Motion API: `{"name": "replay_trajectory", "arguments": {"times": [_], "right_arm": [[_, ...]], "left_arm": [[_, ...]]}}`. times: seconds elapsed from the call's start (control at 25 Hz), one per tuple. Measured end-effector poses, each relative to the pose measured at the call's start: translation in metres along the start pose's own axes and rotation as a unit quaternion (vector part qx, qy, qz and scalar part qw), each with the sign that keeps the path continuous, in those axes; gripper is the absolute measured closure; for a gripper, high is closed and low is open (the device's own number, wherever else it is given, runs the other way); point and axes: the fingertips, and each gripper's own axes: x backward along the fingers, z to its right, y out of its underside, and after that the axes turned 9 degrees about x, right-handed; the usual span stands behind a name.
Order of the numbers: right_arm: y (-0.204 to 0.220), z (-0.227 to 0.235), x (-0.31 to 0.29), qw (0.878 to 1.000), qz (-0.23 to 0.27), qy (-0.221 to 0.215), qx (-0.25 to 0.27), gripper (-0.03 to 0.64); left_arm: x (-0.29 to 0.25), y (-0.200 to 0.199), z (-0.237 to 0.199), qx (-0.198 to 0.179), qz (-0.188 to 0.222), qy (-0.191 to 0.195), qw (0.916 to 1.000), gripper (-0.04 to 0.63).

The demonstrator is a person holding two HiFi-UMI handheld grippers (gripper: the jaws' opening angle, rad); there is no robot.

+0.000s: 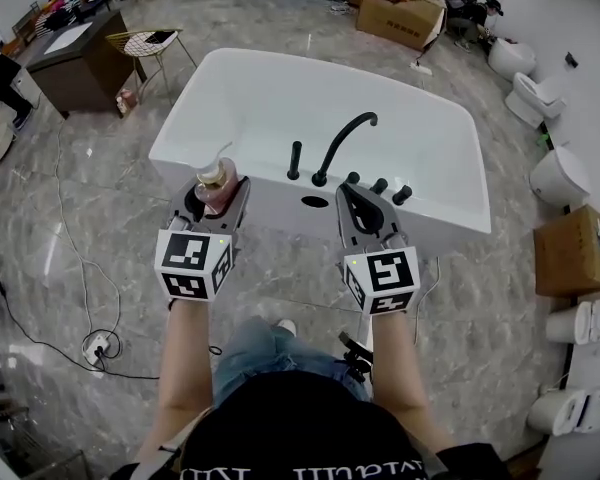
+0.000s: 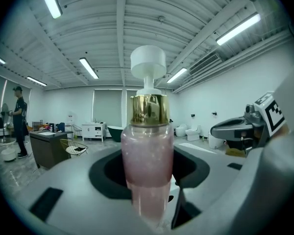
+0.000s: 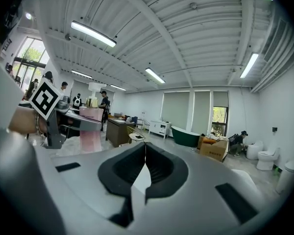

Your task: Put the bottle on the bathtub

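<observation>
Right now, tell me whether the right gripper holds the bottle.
No: the right gripper is shut on nothing; the left gripper grips the bottle.

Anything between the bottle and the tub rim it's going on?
Nothing visible. The left gripper is shut on the bottle, right at the bathtub near rim, and the rim there is bare. The black faucet and its handle stand further right, out of the path.

Grey marbled floor (image 1: 90, 218), a power strip (image 1: 97, 346) lying on it near left; dark desk (image 1: 75, 58) and wire chair (image 1: 152, 40) far left; cardboard boxes (image 1: 400, 16) at the far side; white toilets (image 1: 558, 176) along the right wall; ribbed white ceiling (image 3: 196, 38) with lit strip lights (image 3: 93, 34); blind-covered windows (image 3: 186, 106) in the far wall.
</observation>
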Motion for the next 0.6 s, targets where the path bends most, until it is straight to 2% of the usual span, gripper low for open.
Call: {"name": "replay_trajectory", "arguments": {"times": [0.6], "right_arm": [[0.062,-0.013,-0.08,0.996,-0.078,-0.031,-0.029,0.6]], "left_arm": [[-0.085,0.062,-0.047,0.018,-0.08,0.021,0.9964,0.373]]}}
